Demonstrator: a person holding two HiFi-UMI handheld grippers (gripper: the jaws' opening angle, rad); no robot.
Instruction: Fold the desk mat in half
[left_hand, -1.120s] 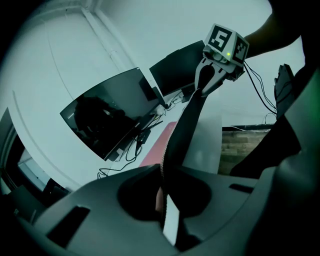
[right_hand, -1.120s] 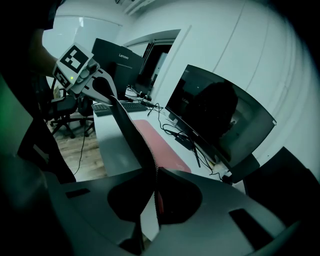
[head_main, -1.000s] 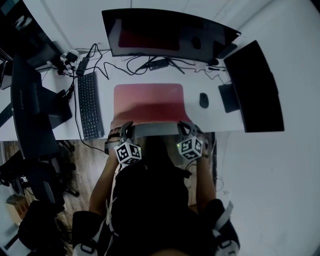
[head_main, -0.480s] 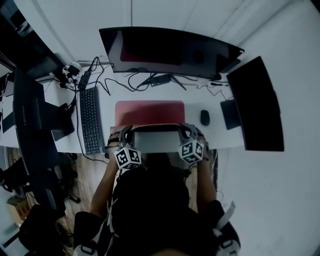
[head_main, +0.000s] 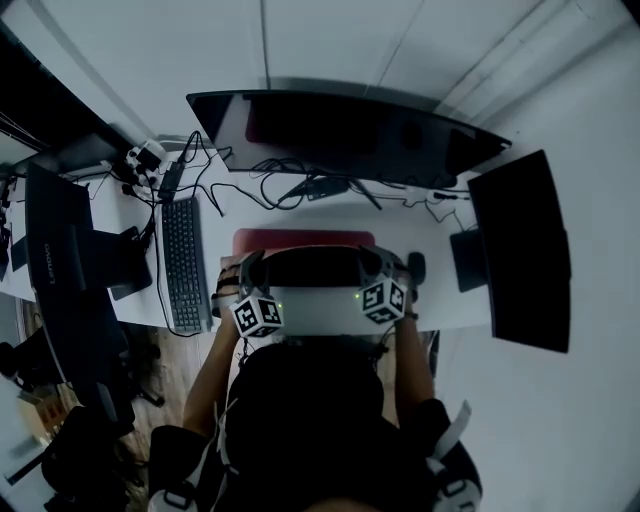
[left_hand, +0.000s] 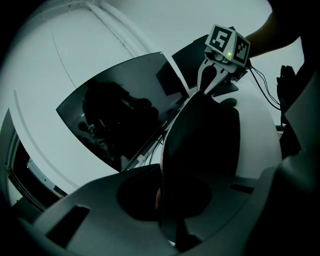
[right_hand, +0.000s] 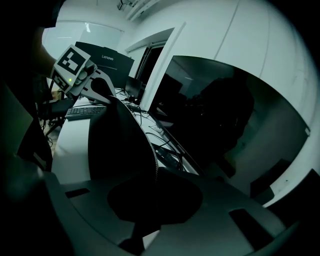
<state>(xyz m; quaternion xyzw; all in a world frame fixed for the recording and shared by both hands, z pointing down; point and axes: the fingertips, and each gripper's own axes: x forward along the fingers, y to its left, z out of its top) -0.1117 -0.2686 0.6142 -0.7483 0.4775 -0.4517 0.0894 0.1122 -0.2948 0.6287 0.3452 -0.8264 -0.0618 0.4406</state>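
Left hand-held gripper (head_main: 248, 262) & right hand-held gripper (head_main: 376, 260) each clamp a near corner of desk mat (head_main: 300, 238), raised dark flap hiding most of red top, pads lost in shadow.

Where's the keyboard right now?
In the head view the keyboard lies on the desk's left part, just left of the red desk mat, with tangled cables beyond its far end.
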